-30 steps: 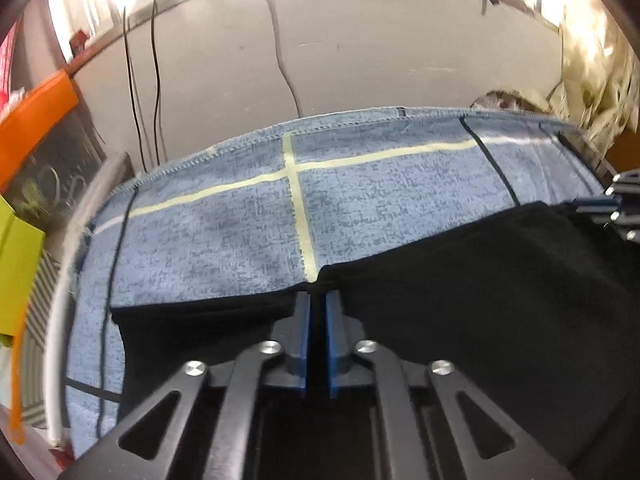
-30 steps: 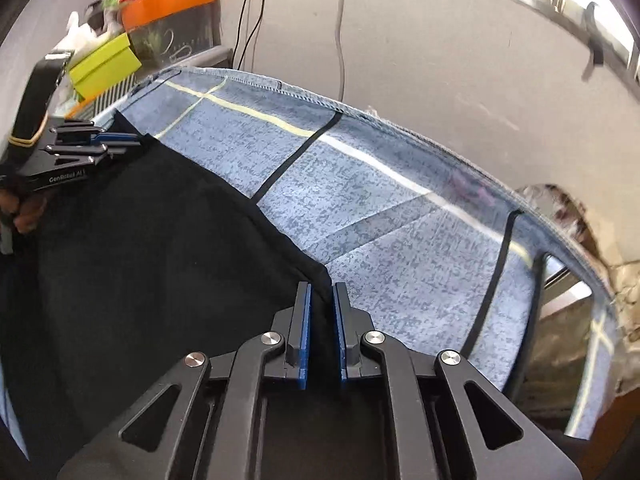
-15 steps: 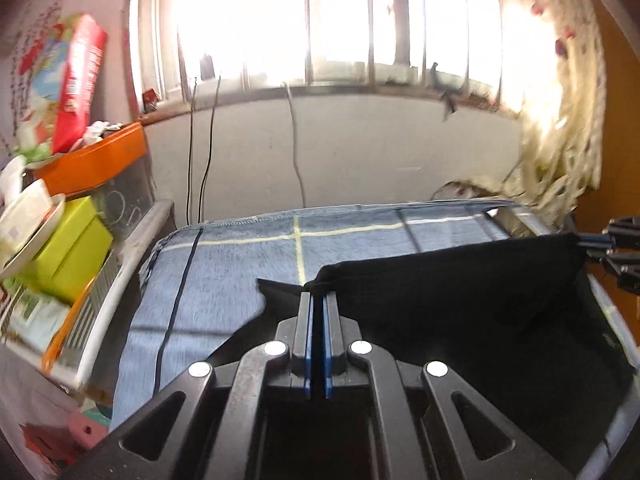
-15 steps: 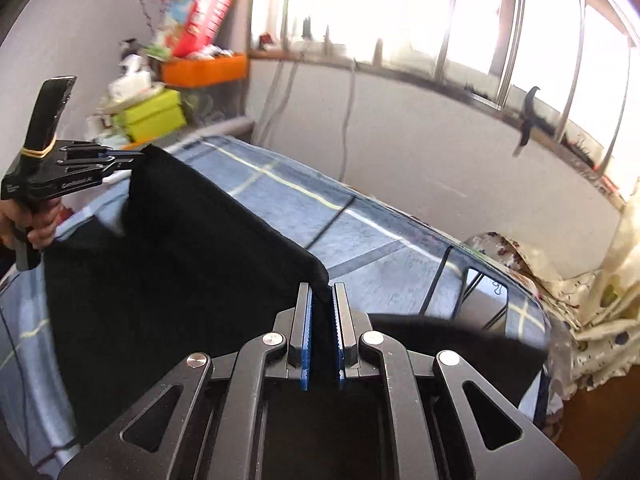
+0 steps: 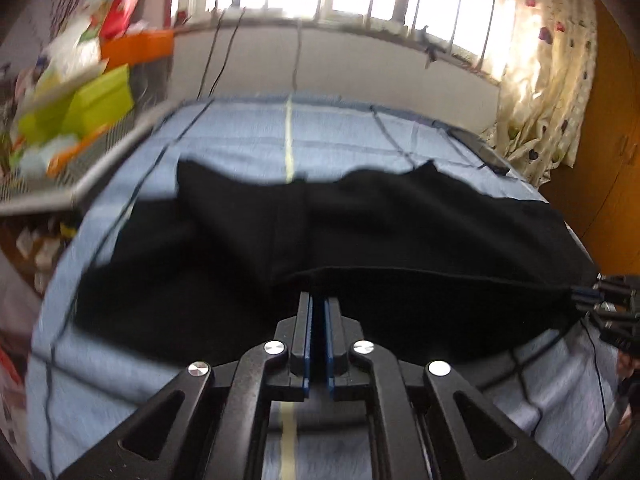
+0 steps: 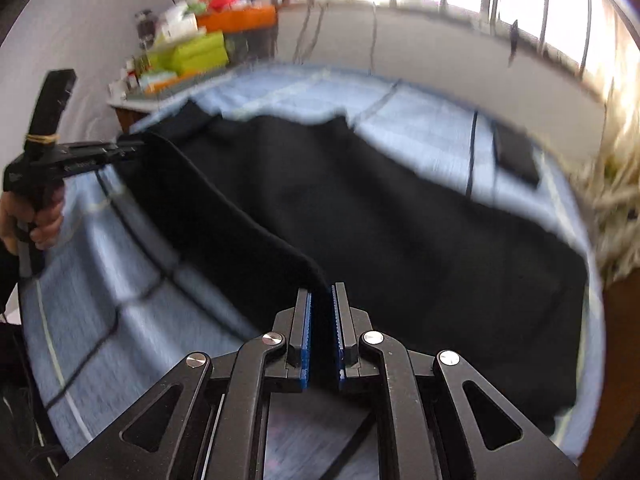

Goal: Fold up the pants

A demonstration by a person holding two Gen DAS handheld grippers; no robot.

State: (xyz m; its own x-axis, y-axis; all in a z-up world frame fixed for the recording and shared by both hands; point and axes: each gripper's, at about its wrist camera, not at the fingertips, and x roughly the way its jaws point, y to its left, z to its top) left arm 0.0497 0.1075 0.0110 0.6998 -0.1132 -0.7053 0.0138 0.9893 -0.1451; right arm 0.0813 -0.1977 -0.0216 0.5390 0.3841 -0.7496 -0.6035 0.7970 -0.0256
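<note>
The black pants [image 5: 400, 240] lay spread on the blue checked cloth [image 5: 248, 148] that covered the surface; whether that surface was a bed or a worktop could not be told. Their near edge was lifted off the cloth and stretched taut between the two grippers. The left gripper [image 5: 316, 308] held that hem towards one end, its fingers [image 5: 306, 332] narrow with the black fabric running in between them. The right gripper [image 6: 322, 304] held the same hem at the other end, its fingers [image 6: 305, 328] likewise narrow and the fold of cloth seated between the blue pads. Both pairs of fingers had just been opening a little, yet in both views the fabric sat between them and hung from them.

Taking the lifted hem as the landmark: the bulk of the pants lay beyond it, away from both grippers and towards the window wall [image 5: 360, 64], and the garment's long axis ran side to side, parallel to that hem. In the right wrist view the left gripper [image 6: 120, 148], with the hand [image 6: 36, 216] on its grip, stood at the hem's far left end. Both ends of the hem appeared equally raised, neither hand nearer the body of the pants. A dark flat thing [image 6: 516, 156] lay on the cloth beyond the pants, to the right.

The fold would probably turn on where this hem was laid relative to the far edge.
</note>
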